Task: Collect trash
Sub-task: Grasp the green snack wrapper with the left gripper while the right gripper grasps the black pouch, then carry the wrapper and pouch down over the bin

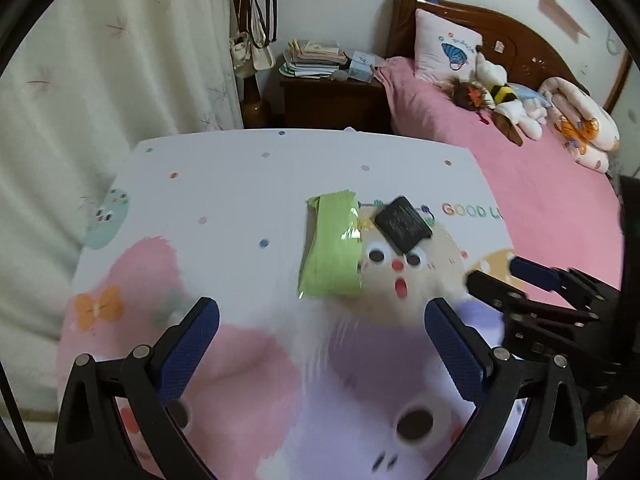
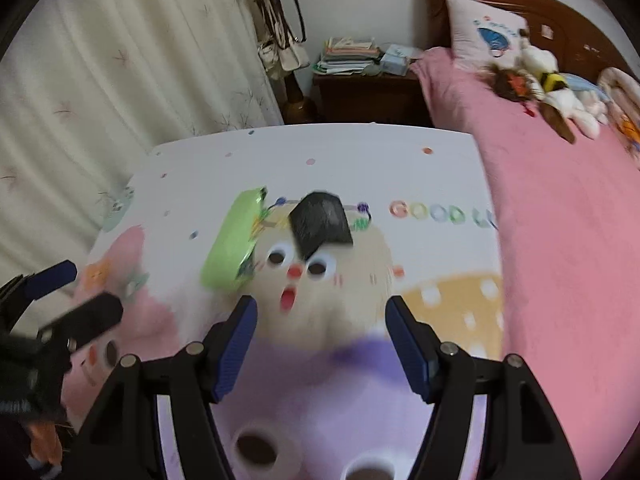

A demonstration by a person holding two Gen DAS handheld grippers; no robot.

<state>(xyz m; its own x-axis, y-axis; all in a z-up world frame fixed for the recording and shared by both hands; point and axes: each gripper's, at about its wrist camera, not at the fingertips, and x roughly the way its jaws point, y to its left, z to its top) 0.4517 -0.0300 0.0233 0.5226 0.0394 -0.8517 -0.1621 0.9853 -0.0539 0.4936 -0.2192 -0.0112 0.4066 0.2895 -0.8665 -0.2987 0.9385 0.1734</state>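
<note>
A flat light-green plastic snack wrapper (image 1: 330, 245) lies on the table (image 1: 224, 184), roughly at its middle, its long side running near to far and its crimped far end pointing toward the far edge. Just to its right, close but apart as far as the left wrist view shows, lies a small black rectangular packet (image 1: 404, 221) turned at an angle, resting over the top of a printed cream cartoon face. Both pieces lie flat with nothing on top of them.

The table is covered in a white cloth printed with coloured dots, pink and purple patches and the letters "GOOD LU". White cloth stays open on the left and far sides of the wrapper, all the way to the table's far edge. On the right, the table's edge runs directly alongside a pink-sheeted bed (image 1: 540, 184).

The left gripper (image 1: 322, 322) hovers on the near side of the wrapper, its blue-padded fingers (image 1: 188, 344) spread wide and holding nothing; the wrapper sits ahead of the gap. The right gripper (image 2: 320, 320) hovers near the black packet, which lies ahead of its opening, fingers (image 2: 236, 348) likewise spread and empty. In the left wrist view it shows at the right, near the table's right edge.

Beyond the far edge stand a cream curtain (image 1: 120, 60) on the left and a dark wooden nightstand (image 1: 332, 100) stacked with papers.
</note>
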